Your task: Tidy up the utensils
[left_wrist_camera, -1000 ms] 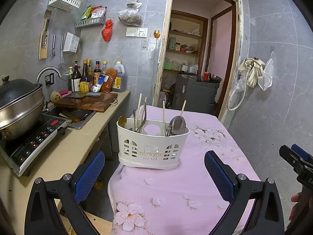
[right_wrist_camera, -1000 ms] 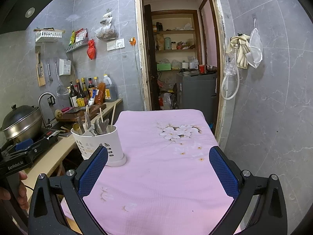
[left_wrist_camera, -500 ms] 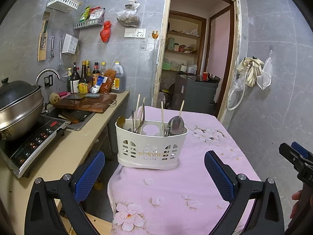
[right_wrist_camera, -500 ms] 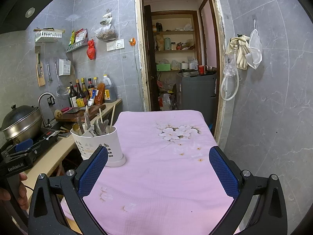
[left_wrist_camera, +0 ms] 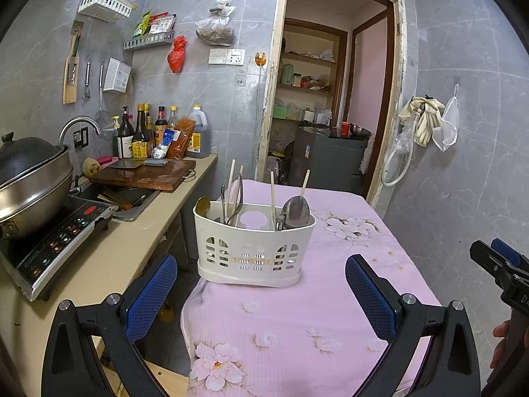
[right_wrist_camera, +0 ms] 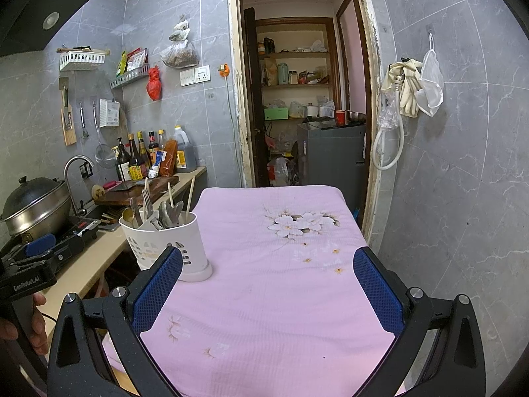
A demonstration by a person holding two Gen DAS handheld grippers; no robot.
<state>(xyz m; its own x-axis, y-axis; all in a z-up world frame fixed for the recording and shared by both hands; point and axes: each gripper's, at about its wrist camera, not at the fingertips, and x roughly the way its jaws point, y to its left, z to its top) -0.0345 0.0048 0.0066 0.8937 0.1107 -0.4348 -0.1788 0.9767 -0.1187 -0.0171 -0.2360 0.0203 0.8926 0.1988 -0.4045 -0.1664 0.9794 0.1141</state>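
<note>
- Left tool [left_wrist_camera: 261, 294]: wide, empty; caddy [left_wrist_camera: 253, 248] at 12 o'clock, near, at surface [left_wrist_camera: 330, 304] left edge.
- Right tool [right_wrist_camera: 267, 287]: wide, empty; caddy at 10 o'clock; bare cloth ahead.
- Spoons [left_wrist_camera: 296, 212], chopsticks [left_wrist_camera: 272, 195] upright inside.

A small home kitchen.
A lidded wok [left_wrist_camera: 31, 168] sits on an induction cooker [left_wrist_camera: 56, 241] beside a sink faucet [left_wrist_camera: 77, 125], sauce bottles [left_wrist_camera: 145, 132] line the tiled wall, and a pantry doorway [right_wrist_camera: 297, 99] opens behind.
</note>
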